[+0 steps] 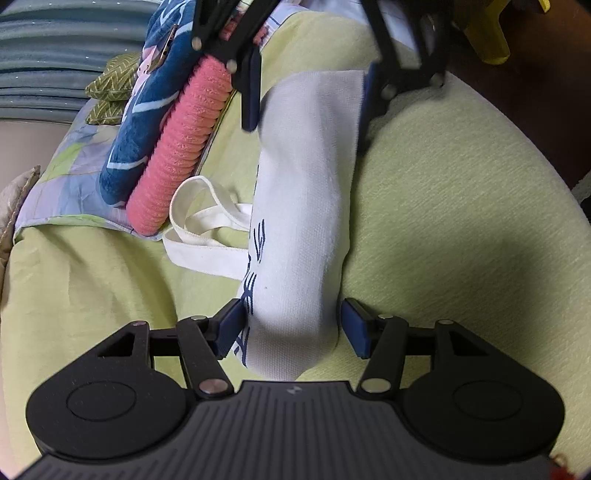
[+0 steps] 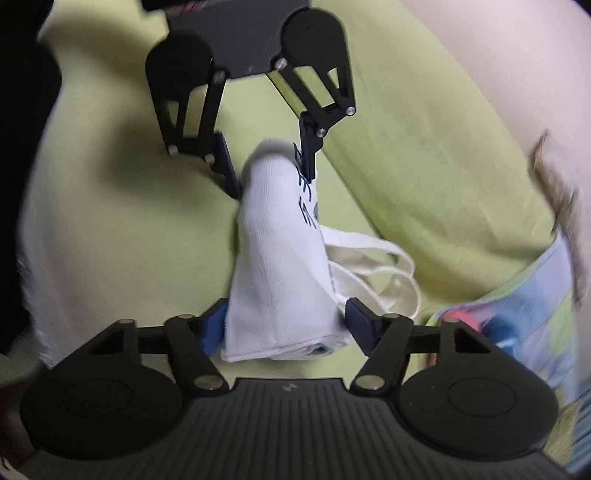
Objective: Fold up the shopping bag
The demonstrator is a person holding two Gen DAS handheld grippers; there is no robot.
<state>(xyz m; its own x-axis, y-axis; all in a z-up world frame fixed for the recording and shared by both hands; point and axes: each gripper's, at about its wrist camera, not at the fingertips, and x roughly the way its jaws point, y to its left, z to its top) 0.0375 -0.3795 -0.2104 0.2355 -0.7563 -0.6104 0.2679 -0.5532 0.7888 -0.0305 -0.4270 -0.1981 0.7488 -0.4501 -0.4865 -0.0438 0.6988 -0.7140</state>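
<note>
A white canvas shopping bag (image 1: pixel 306 206) with dark blue print lies folded into a long narrow bundle on a light green sheet (image 1: pixel 461 221). Its white handles (image 1: pixel 207 229) spill out to one side. My left gripper (image 1: pixel 291 328) straddles the near end of the bundle, fingers wide, one pad touching the printed edge. My right gripper (image 1: pixel 310 88) straddles the far end the same way. In the right wrist view the bag (image 2: pixel 280 258) runs from my right gripper (image 2: pixel 284 325) to the left gripper (image 2: pixel 269 166), handles (image 2: pixel 376 269) at the right.
A rolled pink ribbed cloth (image 1: pixel 184 144) and a blue patterned cloth (image 1: pixel 147 107) lie on a pastel sheet (image 1: pixel 66 181) left of the bag. A green zigzag cushion (image 1: pixel 110 85) sits behind them. A yellow object (image 1: pixel 491 33) stands at the top right.
</note>
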